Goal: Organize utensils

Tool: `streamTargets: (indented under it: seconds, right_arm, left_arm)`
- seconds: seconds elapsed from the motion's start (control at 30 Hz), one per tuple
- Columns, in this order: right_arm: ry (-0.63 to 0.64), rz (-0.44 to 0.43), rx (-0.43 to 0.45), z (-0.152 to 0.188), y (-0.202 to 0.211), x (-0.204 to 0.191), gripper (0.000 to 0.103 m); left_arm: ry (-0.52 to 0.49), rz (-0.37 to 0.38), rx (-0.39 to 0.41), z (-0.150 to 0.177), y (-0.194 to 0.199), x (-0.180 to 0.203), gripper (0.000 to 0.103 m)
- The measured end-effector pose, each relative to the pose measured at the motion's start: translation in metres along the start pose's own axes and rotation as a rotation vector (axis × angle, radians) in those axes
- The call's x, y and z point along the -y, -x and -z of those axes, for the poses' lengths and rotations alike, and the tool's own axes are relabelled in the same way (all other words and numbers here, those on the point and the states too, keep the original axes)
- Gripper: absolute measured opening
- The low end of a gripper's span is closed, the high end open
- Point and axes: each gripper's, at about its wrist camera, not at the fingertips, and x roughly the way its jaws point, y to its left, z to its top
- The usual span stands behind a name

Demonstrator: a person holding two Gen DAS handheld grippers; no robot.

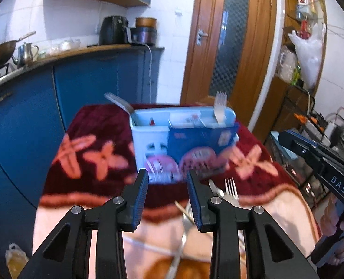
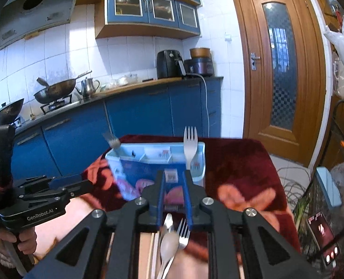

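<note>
Steel cutlery waits below both empty grippers.
Left gripper [image 1: 166,181] gapes wide, right gripper [image 2: 173,181] half-open; spoon [image 2: 169,244] and fork [image 2: 183,233] overlap, risking double grab.

Surface: table draped in dark red cloth [image 1: 97,125] with orange flowers, pale peach border | resting on it: light blue utensil caddy [image 1: 148,139], far centre | loose near the front edge: spoon [image 2: 169,241], fork [image 2: 183,232], wooden chopsticks [image 2: 152,255], lying close together
</note>
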Motion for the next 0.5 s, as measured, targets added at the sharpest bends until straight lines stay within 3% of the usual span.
streamTargets:
  seconds: [0.27,0.5]
  right_arm:
    - [-0.022,0.001,-0.066,0.034,0.015,-0.002,0.023]
    - [-0.060,0.012,-0.112,0.064,0.024,0.008,0.025]
  left_arm:
    - [0.028,-0.019,-0.038,0.031,0.012,-0.002,0.035]
    - [0.106,-0.044,-0.148,0.054,-0.002,-0.016,0.035]
